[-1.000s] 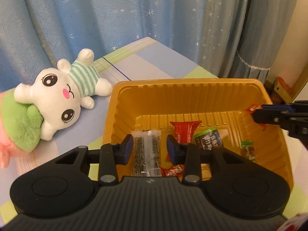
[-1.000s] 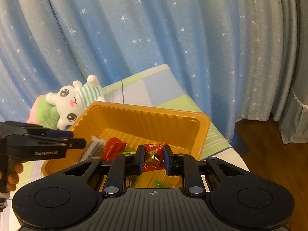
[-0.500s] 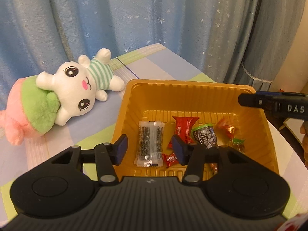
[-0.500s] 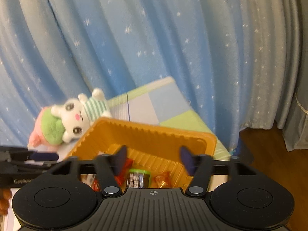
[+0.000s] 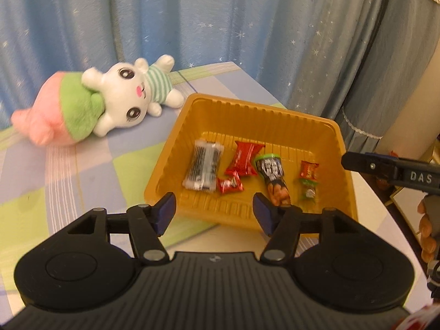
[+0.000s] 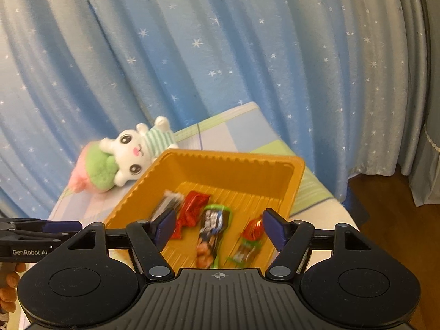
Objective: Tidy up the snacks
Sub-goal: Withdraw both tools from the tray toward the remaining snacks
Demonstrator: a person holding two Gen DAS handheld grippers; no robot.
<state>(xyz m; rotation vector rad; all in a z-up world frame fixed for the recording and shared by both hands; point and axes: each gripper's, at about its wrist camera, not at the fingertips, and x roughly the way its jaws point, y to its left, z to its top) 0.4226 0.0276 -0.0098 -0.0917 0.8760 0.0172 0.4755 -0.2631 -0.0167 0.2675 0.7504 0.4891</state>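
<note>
An orange plastic tray [image 5: 341,148] sits on the table and holds several snacks: a clear black-and-white packet [image 5: 203,165], a red wrapper [image 5: 244,158], a small red candy [image 5: 229,185], a dark green-topped packet [image 5: 272,174] and a red-orange candy [image 5: 309,170]. My left gripper [image 5: 214,213] is open and empty, above the tray's near rim. My right gripper [image 6: 218,228] is open and empty above the tray [image 6: 297,173]; the red-orange candy [image 6: 254,229] lies below it. The right gripper also shows in the left wrist view [image 5: 357,162].
A white plush bunny [image 5: 134,99] on a pink and green plush [image 5: 63,112] lies on the checked tablecloth [image 5: 82,170] left of the tray. Blue star curtains [image 6: 220,55] hang behind. The table edge and wooden floor [image 6: 398,220] are at the right.
My right gripper opened and let the red-orange candy go into the tray. Both grippers drew back and up from the tray; the left jaws opened wider.
</note>
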